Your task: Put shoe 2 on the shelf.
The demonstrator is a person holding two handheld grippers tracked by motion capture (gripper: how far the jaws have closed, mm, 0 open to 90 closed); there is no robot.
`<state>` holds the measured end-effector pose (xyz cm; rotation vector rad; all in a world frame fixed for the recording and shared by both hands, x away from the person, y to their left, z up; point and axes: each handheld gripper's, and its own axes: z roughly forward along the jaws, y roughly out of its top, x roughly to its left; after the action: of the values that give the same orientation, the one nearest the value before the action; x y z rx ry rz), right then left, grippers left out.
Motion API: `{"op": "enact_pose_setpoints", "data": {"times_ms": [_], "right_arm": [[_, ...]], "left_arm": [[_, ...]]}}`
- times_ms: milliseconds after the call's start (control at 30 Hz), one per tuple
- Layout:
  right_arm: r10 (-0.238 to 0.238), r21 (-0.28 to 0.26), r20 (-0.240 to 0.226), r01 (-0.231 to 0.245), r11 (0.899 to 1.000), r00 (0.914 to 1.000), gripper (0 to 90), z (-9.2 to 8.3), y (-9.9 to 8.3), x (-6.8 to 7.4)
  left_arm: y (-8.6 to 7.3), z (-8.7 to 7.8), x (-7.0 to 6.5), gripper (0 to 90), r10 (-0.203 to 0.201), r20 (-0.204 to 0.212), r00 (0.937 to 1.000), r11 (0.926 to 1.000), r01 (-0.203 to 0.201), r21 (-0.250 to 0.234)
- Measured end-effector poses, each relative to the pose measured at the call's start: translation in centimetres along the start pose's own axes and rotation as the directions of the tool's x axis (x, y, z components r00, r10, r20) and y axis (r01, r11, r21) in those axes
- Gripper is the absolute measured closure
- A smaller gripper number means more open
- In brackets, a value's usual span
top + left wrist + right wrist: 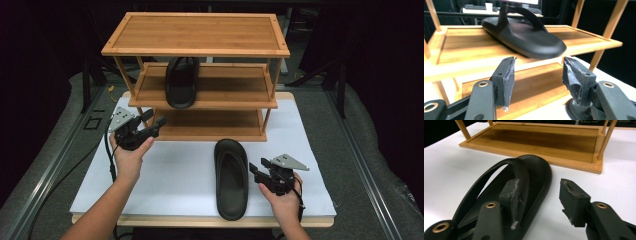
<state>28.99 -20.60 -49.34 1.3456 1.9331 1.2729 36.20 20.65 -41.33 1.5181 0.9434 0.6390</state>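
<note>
Three-tier bamboo shoe rack [196, 34] at 12 o'clock on white-covered surface [165, 180]. One black rubber slide sandal [181, 82] already on middle shelf, toe hanging slightly past front edge. Second black rubber slide sandal [231, 179] flat on surface at 5 o'clock, toe toward rack, well short of bottom shelf.

Left gripper [150, 129] at 9 o'clock, just beside rack's left front post, jaws wide, holding nothing. From left gripper view, gap aimed between middle and bottom shelves, shelved sandal's toe just above.

Right gripper [256, 172] at 4 o'clock, just beside loose sandal's right edge, jaws wide, empty. In right gripper view, one pad [512, 195] over sandal's sole by strap, other pad [572, 200] outside over bare surface; sandal's side wall between them, not yet pinched.

Likely aim, judged only from layout: loose sandal to rack, beside its mate.

Risks:
- Shallow bite on soft rim: rubber likely to flex, sandal likely to droop or slip out mid-lift.
- Pinch on one edge only: long sandal likely to swing, heel dragging across surface or toe knocking bottom shelf.
- Tight gap between shelves: strap could catch on shelf above.
- Left gripper close to post and overhanging toe: careless nudge could shift rack or tip shelved sandal off.
- Trailing cable could snag.
</note>
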Motion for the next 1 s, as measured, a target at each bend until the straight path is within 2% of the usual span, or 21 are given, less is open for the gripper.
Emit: {"op": "enact_pose_setpoints", "data": {"times_ms": [67,133,267,300,367,433,467,500,567,633,767,833,867,933,1000], "right_arm": [[-0.001,-0.002,-0.010,0.001,1.000,0.9999,52.4,0.1,-0.5,0.4],[-0.003,0.019,-0.018,0.003,1.000,0.9998,53.3,0.3,-0.8,0.7],[-0.015,0.053,-0.031,0.017,0.998,0.9994,53.1,0.9,-1.5,1.2],[-0.011,0.063,-0.049,0.014,0.998,0.9988,52.3,1.1,-1.7,1.4],[-0.034,0.077,-0.076,0.039,0.996,0.9966,52.1,1.4,-2.0,1.7],[-0.060,0.104,-0.064,0.066,0.992,0.9962,52.5,1.7,-2.3,2.1],[-0.068,0.107,-0.071,0.075,0.991,0.9952,54.9,1.9,-2.3,2.1],[-0.099,0.116,-0.061,0.106,0.988,0.9932,58.1,2.1,-2.4,2.2],[-0.110,0.126,-0.050,0.115,0.985,0.9927,61.6,2.2,-2.3,2.3],[-0.107,0.127,-0.069,0.116,0.985,0.9918,66.8,2.1,-2.3,2.2],[-0.132,0.126,-0.029,0.135,0.983,0.9908,71.9,1.9,-2.2,1.9],[-0.141,0.117,0.009,0.139,0.983,0.9900,74.8,1.9,-2.1,1.4],[-0.136,0.109,0.004,0.135,0.985,0.9906,76.0,1.9,-2.1,1.0],[-0.126,0.110,0.040,0.121,0.986,0.9911,77.9,1.9,-1.9,0.3],[-0.111,0.101,0.038,0.107,0.989,0.9931,77.9,2.0,-1.8,-0.5]], "left_arm": [[-0.5,-0.4,0.0,42.9,-0.008,0.001,1.0000,1.0000,0.008,0.005],[-1.4,-0.7,0.1,42.8,-0.025,0.006,0.9997,0.9997,0.025,0.005],[-3.3,-1.3,0.3,42.4,-0.018,0.013,0.9998,0.9996,0.018,0.023],[-3.7,-1.4,0.4,42.4,-0.022,0.013,0.9997,0.9993,0.022,0.030],[-4.8,-1.7,0.7,42.4,-0.030,0.003,0.9995,0.9987,0.030,0.041],[-5.5,-1.9,1.0,42.5,-0.015,-0.014,0.9998,0.9986,0.016,0.050],[-5.9,-2.0,1.4,42.4,0.007,-0.020,0.9998,0.9979,-0.006,0.064],[-6.1,-2.2,1.5,42.5,0.010,-0.026,0.9996,0.9979,-0.008,0.064],[-6.6,-2.4,2.1,42.5,-0.007,-0.031,0.9995,0.9977,0.009,0.068],[-7.0,-2.2,2.4,42.5,-0.037,-0.034,0.9988,0.9964,0.039,0.075],[-7.3,-1.9,2.2,42.7,-0.022,-0.018,0.9996,0.9949,0.024,0.098],[-7.5,-1.7,2.2,42.8,-0.019,-0.013,0.9997,0.9949,0.020,0.099],[-7.5,-1.6,2.2,42.9,-0.014,-0.012,0.9998,0.9945,0.016,0.103],[-7.6,-1.5,2.3,42.9,-0.019,-0.011,0.9998,0.9938,0.020,0.110],[-7.6,-1.6,2.3,42.9,-0.021,-0.017,0.9996,0.9932,0.022,0.114]]}}
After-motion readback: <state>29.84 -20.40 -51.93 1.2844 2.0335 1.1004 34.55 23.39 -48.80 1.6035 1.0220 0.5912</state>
